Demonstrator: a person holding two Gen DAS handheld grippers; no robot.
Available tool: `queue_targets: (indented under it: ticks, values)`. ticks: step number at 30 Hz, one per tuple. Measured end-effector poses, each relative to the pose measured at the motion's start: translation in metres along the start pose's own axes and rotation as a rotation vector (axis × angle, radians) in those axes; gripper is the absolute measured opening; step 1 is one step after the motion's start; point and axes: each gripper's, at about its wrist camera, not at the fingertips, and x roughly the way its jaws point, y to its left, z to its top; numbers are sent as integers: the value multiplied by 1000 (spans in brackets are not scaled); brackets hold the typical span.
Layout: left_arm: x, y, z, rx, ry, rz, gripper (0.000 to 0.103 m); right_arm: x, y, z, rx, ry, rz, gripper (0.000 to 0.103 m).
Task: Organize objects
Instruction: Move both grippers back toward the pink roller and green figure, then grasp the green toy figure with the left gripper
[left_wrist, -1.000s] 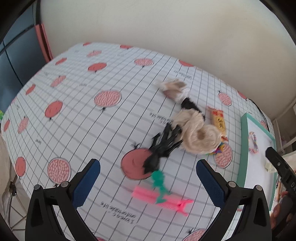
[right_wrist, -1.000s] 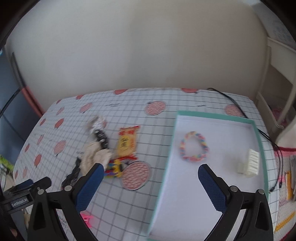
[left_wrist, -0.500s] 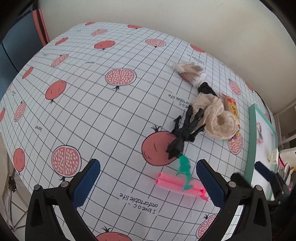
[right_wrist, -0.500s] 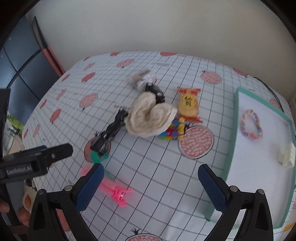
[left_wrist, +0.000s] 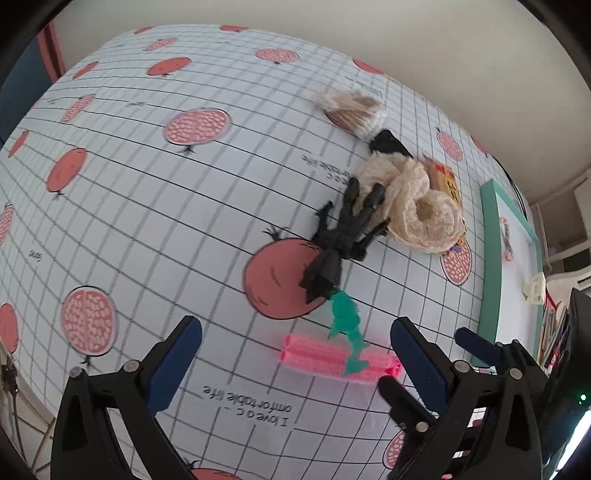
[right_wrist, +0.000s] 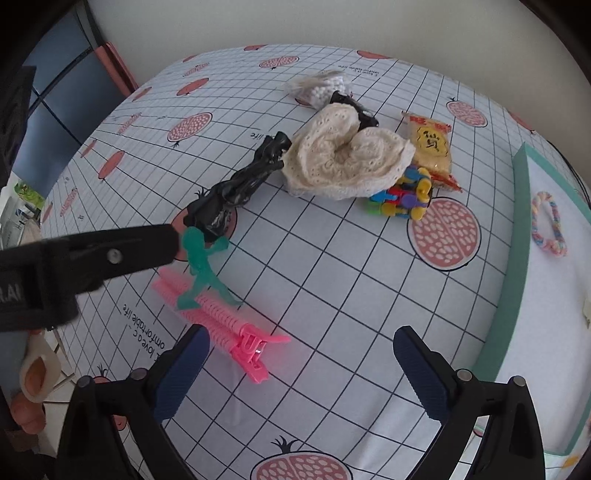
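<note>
A pink hair clip (left_wrist: 332, 358) lies on the pomegranate-print tablecloth with a small green figure (left_wrist: 345, 325) across it. My left gripper (left_wrist: 295, 363) is open and hovers just short of the clip. My right gripper (right_wrist: 301, 373) is open too, and the pink clip (right_wrist: 221, 314) lies just ahead of its left finger. Beyond sit a black toy hand (right_wrist: 229, 192), a cream lace cloth (right_wrist: 343, 158), a colourful plastic toy (right_wrist: 402, 199), a yellow snack packet (right_wrist: 432, 147) and a clear bag (right_wrist: 321, 86). Neither gripper holds anything.
A teal-rimmed white tray (right_wrist: 517, 229) on the right holds a pastel bracelet (right_wrist: 546, 225) and a white clip (left_wrist: 533, 290). The left gripper's finger (right_wrist: 92, 254) reaches in from the left of the right wrist view. A wall runs behind the table.
Both grippers have dropped lower and closer to the pink clip. The right one has swung left, away from the tray and toward the pile.
</note>
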Motion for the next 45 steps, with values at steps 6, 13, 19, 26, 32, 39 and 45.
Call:
queue_targets:
  ticks: [6, 13, 19, 26, 32, 39, 45]
  values:
    - [15, -11, 1, 32, 38, -16, 82, 9, 2, -2, -12, 27, 32, 98]
    - [24, -22, 1, 58, 62, -57, 57, 10, 0, -2, -5, 24, 69, 95]
    - [27, -20, 1, 50, 66, -76, 41, 11, 2, -3, -22, 16, 98, 91]
    - [30, -18, 3, 42, 78, -94, 38, 13, 9, -1, -51, 3, 120, 88]
    - [32, -18, 2, 40, 86, -97, 37, 14, 15, 0, -80, -9, 132, 84]
    - [28, -11, 5, 47, 86, -106, 35, 13, 18, 0, -98, -22, 158, 75]
    - [30, -14, 10, 38, 79, -110, 30, 12, 18, -1, -111, -21, 196, 61]
